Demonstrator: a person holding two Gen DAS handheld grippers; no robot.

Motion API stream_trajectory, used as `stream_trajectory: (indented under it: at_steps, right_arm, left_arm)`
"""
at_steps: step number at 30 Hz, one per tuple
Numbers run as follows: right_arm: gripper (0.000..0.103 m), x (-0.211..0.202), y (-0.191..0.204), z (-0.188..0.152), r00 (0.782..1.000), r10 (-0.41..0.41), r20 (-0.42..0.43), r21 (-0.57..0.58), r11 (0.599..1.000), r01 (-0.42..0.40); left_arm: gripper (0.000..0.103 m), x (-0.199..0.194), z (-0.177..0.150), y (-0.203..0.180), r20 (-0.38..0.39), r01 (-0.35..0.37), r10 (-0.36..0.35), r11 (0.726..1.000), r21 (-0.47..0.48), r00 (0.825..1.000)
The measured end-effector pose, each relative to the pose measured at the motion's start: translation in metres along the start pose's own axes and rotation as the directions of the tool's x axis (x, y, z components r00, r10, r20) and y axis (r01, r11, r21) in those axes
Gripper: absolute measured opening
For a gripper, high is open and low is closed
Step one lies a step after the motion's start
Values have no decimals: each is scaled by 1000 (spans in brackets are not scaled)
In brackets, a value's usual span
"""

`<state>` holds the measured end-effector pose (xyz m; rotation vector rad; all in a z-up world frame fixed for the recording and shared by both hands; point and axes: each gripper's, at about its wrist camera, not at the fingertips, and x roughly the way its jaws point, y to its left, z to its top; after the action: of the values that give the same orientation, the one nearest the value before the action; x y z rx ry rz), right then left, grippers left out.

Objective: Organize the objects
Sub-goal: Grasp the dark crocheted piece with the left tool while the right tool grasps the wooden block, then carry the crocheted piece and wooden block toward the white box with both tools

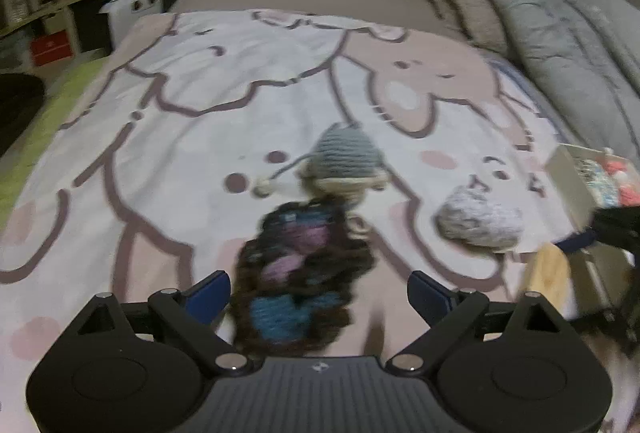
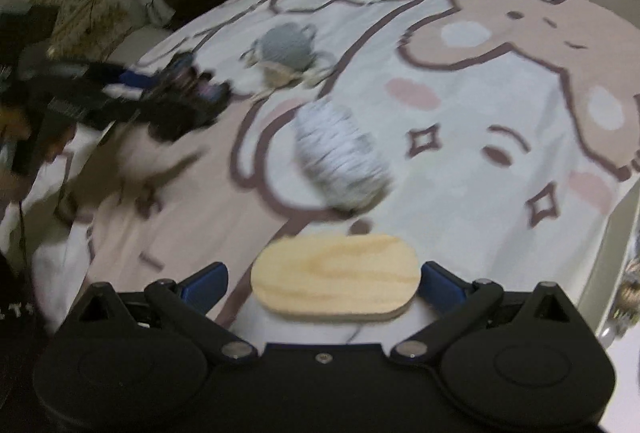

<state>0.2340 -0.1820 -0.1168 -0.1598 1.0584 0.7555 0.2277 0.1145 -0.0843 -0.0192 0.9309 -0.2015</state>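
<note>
The work surface is a bed covered by a cartoon-print blanket (image 1: 224, 81). All positions below are given relative to the storage box (image 1: 576, 185), which stands at the blanket's right-hand edge in the left wrist view and already contains red and pale yarn.

**Left gripper** (image 1: 320, 293): the fingers are spread wide. A dark multicolour yarn skein (image 1: 296, 273) lies between them, but neither finger clearly touches it, so no grip is established. Judged from this spacing, the gripper is positioned to straddle the skein before closing. The skein is the item farthest from the box.

**Right gripper** (image 2: 324, 281): the fingers stand apart with an oval wooden board (image 2: 336, 275) between them. The right finger lies at the board's end; contact on the left side cannot be determined. The board is the item nearest the box.

**Items not yet sorted:**
- Pale grey-white yarn ball (image 1: 480, 223): egg-shaped, loosely wound, lying on the blanket just beside the box.
- Grey knitted hat (image 1: 346, 161): ribbed, with a tan brim, trailing cords and a small pompom; beyond the dark skein, well apart from the box.

The dark skein is elongated and fuzzy, with blue and pink patches. It will likely compress under grip.
</note>
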Motion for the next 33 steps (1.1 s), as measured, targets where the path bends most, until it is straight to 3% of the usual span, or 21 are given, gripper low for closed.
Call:
stream_trajectory:
  at_steps: [4, 8, 14, 21, 26, 33]
  right_arm:
    - [103, 5, 12, -2, 998, -68, -7, -16, 998, 68]
    - [102, 8, 7, 2, 996, -90, 6, 95, 992, 89]
    - [96, 12, 3, 3, 991, -135, -14, 211, 968, 135]
    - [95, 14, 10, 1, 988, -156, -9, 171, 973, 155]
    - [94, 8, 15, 1, 980, -197, 19, 147, 970, 192]
    - [94, -31, 16, 8, 964, -230, 132, 203, 958, 200]
  left_arm:
    - [93, 5, -2, 7, -21, -44, 44, 999, -16, 999]
    - [86, 10, -3, 7, -31, -76, 75, 997, -18, 997]
    - [65, 14, -2, 2, -24, -74, 74, 997, 4, 997]
    - [50, 16, -2, -4, -40, -92, 93, 995, 33, 995]
    - [46, 9, 0, -5, -9, -91, 91, 996, 0, 996]
    - [45, -12, 7, -15, 66, -53, 58, 996, -78, 996]
